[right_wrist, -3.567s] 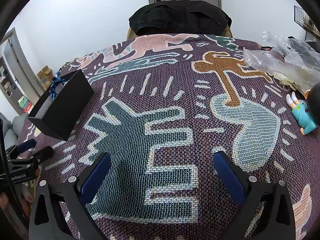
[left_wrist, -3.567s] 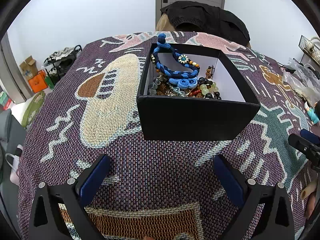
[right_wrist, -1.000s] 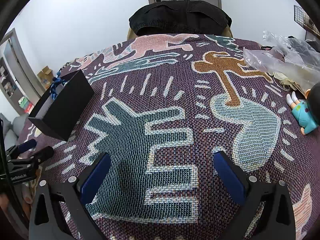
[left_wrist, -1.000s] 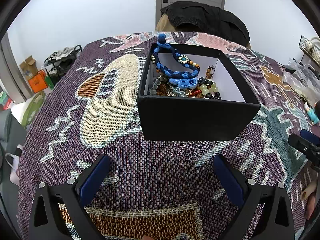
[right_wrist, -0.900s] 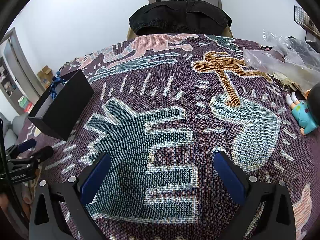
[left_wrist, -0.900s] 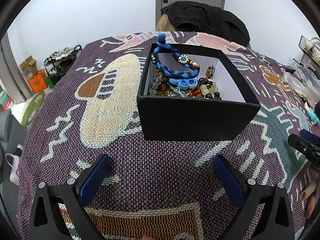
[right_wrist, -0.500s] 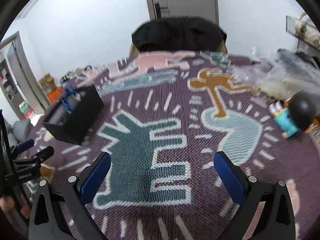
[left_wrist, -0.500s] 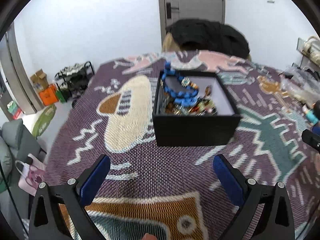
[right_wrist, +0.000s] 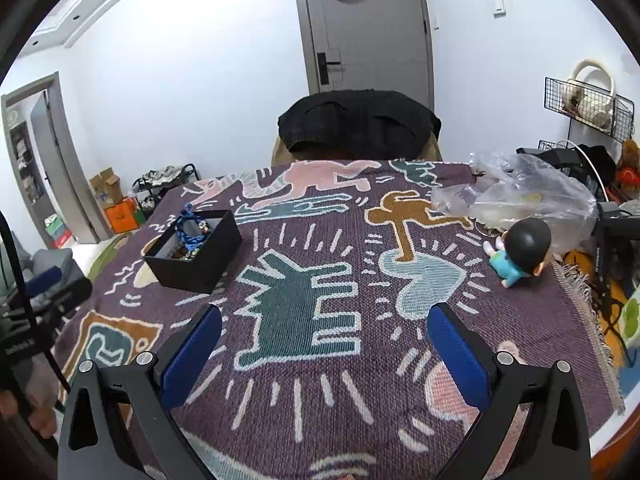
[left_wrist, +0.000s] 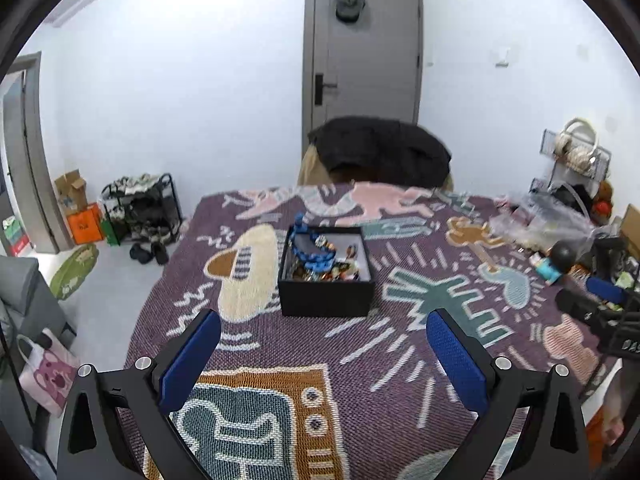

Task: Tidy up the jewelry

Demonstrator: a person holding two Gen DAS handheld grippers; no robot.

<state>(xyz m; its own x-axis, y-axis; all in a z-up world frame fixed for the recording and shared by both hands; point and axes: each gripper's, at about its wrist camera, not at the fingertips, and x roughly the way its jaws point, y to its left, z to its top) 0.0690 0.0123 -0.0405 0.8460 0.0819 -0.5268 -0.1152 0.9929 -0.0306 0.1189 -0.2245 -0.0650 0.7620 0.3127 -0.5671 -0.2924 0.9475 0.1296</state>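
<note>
A black open box (left_wrist: 325, 298) stands mid-table on the patterned purple cloth (left_wrist: 360, 352). It holds beaded jewelry (left_wrist: 340, 268) and a blue braided cord (left_wrist: 312, 250) that hangs over its far rim. The same black box (right_wrist: 200, 260) shows at left in the right wrist view. My left gripper (left_wrist: 323, 354) is open and empty, well back from the box and above the cloth. My right gripper (right_wrist: 325, 354) is also open and empty, over the teal figure on the cloth, far right of the box.
A small doll in teal clothes (right_wrist: 520, 252) and a clear plastic bag (right_wrist: 520, 196) lie at the table's right side. A chair with a black jacket (left_wrist: 380, 152) stands at the far edge. A shoe rack (left_wrist: 140, 208) and boxes sit on the floor, left.
Both grippers have pulled back and risen away from the table, so the box now looks smaller and farther. Both stay open. The box and jewelry have not moved.
</note>
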